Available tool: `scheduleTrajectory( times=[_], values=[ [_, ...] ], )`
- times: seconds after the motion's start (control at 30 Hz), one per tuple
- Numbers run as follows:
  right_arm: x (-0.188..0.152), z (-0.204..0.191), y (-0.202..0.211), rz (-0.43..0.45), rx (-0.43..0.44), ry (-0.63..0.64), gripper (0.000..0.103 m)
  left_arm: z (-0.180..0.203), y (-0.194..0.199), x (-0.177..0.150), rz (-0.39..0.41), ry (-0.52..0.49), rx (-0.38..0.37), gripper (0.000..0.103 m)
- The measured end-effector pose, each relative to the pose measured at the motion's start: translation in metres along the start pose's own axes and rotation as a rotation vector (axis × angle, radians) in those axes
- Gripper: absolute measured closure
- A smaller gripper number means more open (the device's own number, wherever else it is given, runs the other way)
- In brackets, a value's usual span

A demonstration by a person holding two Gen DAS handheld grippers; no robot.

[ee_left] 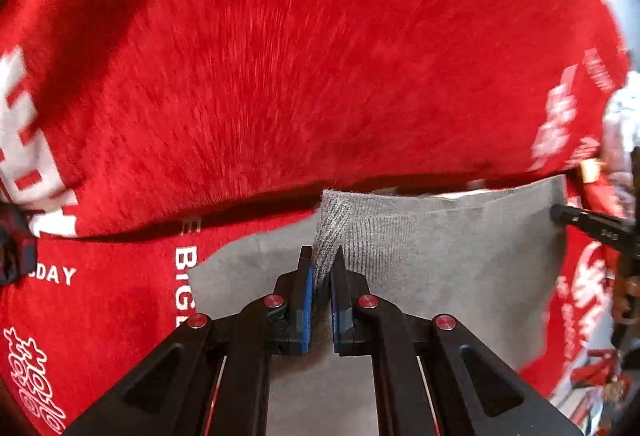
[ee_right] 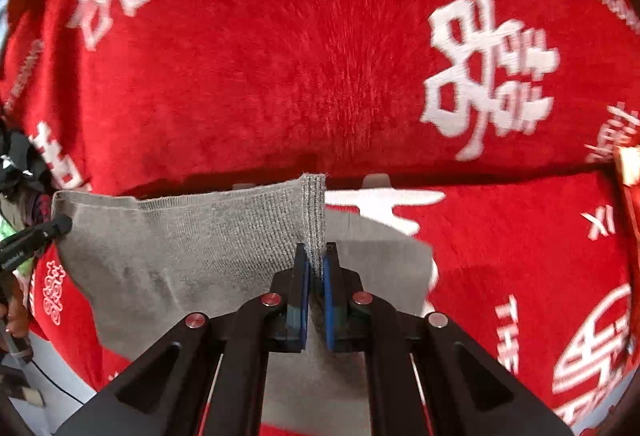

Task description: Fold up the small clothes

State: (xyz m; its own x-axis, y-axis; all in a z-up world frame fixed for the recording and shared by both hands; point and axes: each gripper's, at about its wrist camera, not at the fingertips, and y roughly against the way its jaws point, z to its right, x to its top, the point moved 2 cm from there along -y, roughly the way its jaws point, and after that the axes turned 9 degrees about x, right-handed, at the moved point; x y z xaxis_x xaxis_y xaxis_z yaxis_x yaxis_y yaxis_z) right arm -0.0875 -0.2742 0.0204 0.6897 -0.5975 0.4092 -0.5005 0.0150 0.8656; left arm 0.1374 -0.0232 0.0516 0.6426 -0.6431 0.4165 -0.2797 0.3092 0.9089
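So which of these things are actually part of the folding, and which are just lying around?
Part of the job:
- grey knit garment
- left tongs, shut on its edge
- right tongs, shut on its other edge

Just lying about:
- red blanket with white lettering underneath
- dark clutter at the side, too blurred to name

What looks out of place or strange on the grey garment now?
Nothing stands out. The grey knit garment is held by its top edge between the left gripper and the right gripper, over the red blanket. I see no tear or stain.
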Motion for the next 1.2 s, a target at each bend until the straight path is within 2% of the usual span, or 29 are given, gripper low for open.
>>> scheduleTrajectory(
  times=[0.13, 0.27, 0.37, 0.4, 0.43, 0.47, 0.53, 0.57, 0.67, 0.77, 0.83, 0.9, 0.97, 1.07, 1.13, 1.2],
  values=[
    [0.005, 0.022, -0.065, -0.082, -0.001, -0.051, 0.096, 0.006, -0.066, -0.006, -0.098, 0.028, 0.074, 0.094],
    [0.001, 0.043, -0.105, -0.13, 0.005, -0.11, 0.096, 0.0, -0.095, -0.01, -0.134, 0.042, 0.135, 0.094],
    [0.0, 0.053, -0.118, -0.149, 0.011, -0.132, 0.096, -0.011, -0.106, -0.011, -0.152, 0.068, 0.189, 0.093],
    [0.0, 0.055, -0.122, -0.159, 0.009, -0.129, 0.096, -0.019, -0.11, -0.009, -0.172, 0.094, 0.212, 0.089],
    [0.0, 0.058, -0.124, -0.165, -0.001, -0.125, 0.096, -0.024, -0.111, -0.01, -0.178, 0.108, 0.233, 0.076],
    [0.002, 0.06, -0.126, -0.168, -0.016, -0.122, 0.095, -0.033, -0.109, -0.009, -0.171, 0.128, 0.292, 0.071],
    [0.002, 0.065, -0.122, -0.174, -0.076, -0.131, 0.095, -0.045, -0.103, -0.007, -0.163, 0.135, 0.387, 0.07],
    [0.002, 0.068, -0.119, -0.169, -0.085, -0.148, 0.094, -0.05, -0.1, -0.007, -0.168, 0.143, 0.389, 0.07],
    [-0.001, 0.076, -0.098, -0.144, -0.11, -0.186, 0.094, -0.062, -0.079, -0.008, -0.166, 0.177, 0.323, 0.07],
    [-0.007, 0.07, -0.078, -0.105, -0.015, -0.191, 0.094, -0.053, -0.062, -0.014, -0.159, 0.168, 0.189, 0.07],
    [-0.012, 0.057, -0.071, -0.099, 0.053, -0.155, 0.094, -0.039, -0.061, -0.021, -0.185, 0.147, 0.084, 0.07],
    [-0.019, 0.042, -0.074, -0.121, 0.11, -0.121, 0.094, -0.02, -0.074, -0.03, -0.224, 0.115, 0.033, 0.07],
    [-0.023, 0.034, -0.088, -0.151, 0.128, -0.11, 0.094, -0.009, -0.09, -0.032, -0.25, 0.116, 0.06, 0.07],
    [-0.025, 0.033, -0.117, -0.201, 0.136, -0.152, 0.095, -0.016, -0.111, -0.033, -0.252, 0.186, 0.119, 0.07],
    [-0.023, 0.036, -0.122, -0.184, 0.137, -0.171, 0.095, -0.027, -0.113, -0.027, -0.222, 0.251, 0.105, 0.07],
    [-0.017, 0.043, -0.124, -0.167, 0.118, -0.177, 0.095, -0.033, -0.114, -0.022, -0.223, 0.257, 0.115, 0.07]
  ],
)
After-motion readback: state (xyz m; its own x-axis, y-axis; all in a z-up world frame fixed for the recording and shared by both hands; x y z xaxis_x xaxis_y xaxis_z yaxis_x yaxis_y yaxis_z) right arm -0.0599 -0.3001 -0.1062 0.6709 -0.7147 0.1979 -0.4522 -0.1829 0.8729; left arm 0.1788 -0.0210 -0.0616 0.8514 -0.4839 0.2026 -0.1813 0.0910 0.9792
